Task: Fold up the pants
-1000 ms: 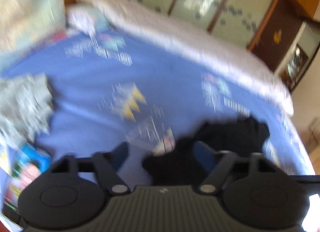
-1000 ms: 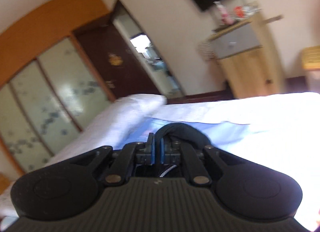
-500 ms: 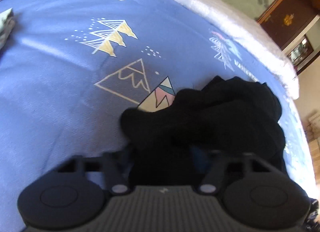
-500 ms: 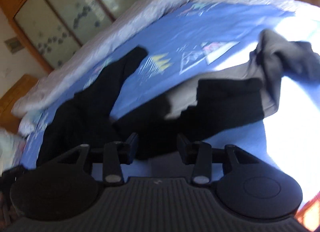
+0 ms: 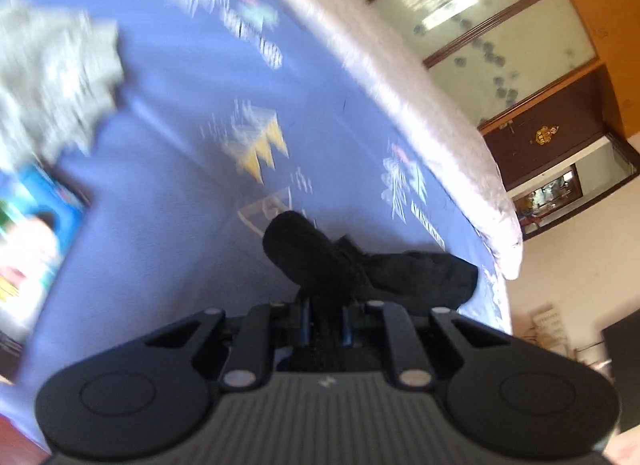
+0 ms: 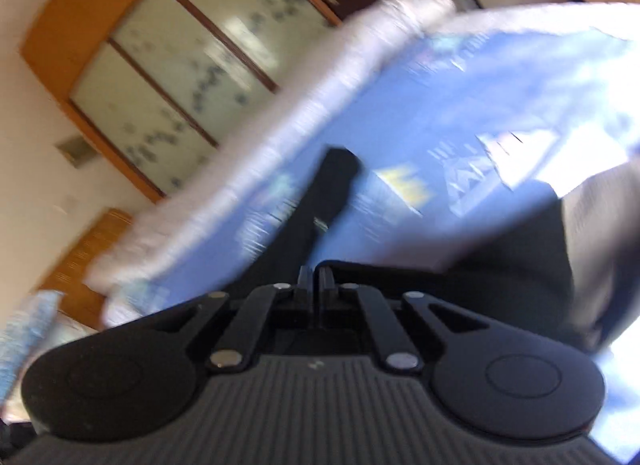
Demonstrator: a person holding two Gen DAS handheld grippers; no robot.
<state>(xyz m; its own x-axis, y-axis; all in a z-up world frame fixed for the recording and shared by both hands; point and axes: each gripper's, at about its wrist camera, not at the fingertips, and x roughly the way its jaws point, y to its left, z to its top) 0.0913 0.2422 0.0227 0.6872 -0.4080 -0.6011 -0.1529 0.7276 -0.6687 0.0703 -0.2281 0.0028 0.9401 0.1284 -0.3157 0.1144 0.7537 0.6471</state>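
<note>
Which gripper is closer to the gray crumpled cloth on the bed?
Probably left. The gray cloth lies up-left of the left gripper, which pinches the black pants. The right gripper view doesn't show it.

Both claws have just been closing. The left claw, open a second ago, now pinches the black pants. The right claw, briefly spread, grips the fabric again.

Black left gripper and right gripper — ribbed grey housings, silver screws, blue-lined fingers.
</note>
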